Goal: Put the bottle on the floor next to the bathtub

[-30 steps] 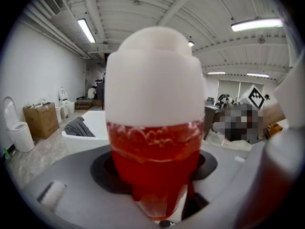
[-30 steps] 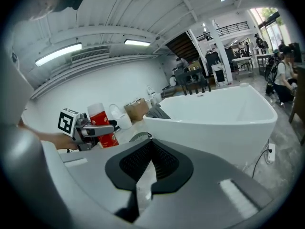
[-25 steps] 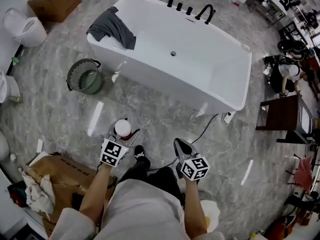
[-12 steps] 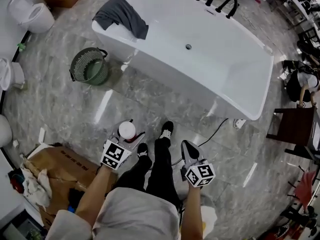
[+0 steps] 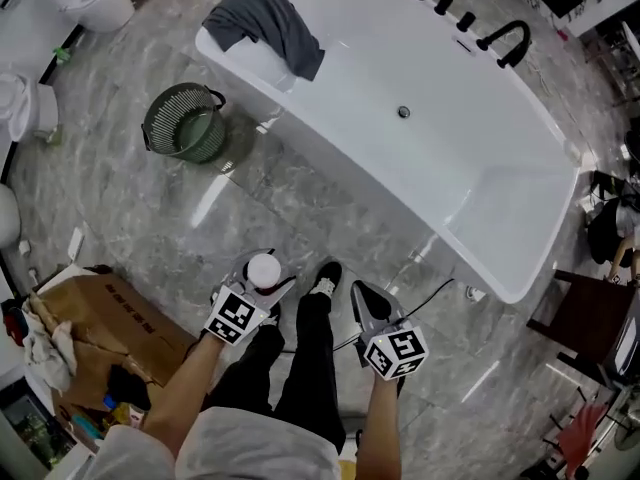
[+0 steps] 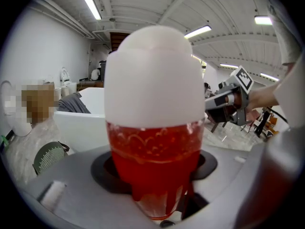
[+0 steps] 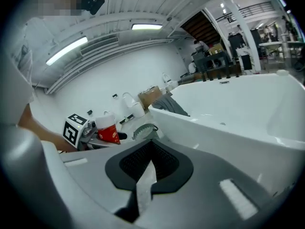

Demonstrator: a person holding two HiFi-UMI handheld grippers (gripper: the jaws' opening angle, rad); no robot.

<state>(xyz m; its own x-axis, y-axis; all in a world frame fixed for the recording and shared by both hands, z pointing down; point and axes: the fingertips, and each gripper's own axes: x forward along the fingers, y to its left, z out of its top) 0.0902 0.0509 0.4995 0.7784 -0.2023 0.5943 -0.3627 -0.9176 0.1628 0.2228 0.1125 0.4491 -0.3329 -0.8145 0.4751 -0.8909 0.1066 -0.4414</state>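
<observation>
A red bottle [image 6: 153, 149] with a wide white cap [image 5: 264, 269] stands upright between the jaws of my left gripper [image 5: 262, 286], which is shut on it above the grey marble floor [image 5: 150, 208]. From the right gripper view the same bottle [image 7: 107, 130] shows at the left, beside the marker cube. My right gripper [image 5: 365, 300] is shut with nothing in it, a little right of the person's legs. The white bathtub [image 5: 330, 158] lies ahead of both grippers, its near wall [image 7: 224, 132] filling the right gripper view.
A dark grey cloth [image 5: 266, 18] hangs over the tub's left end. A green wire basket [image 5: 183, 123] stands on the floor left of the tub. An open cardboard box [image 5: 95, 333] sits at my left. A black cable [image 5: 430, 293] runs to a socket near the tub's corner.
Both grippers have sunk toward the floor and come closer to the bathtub. The bottle stayed in the left gripper. The person's legs have stepped forward.
</observation>
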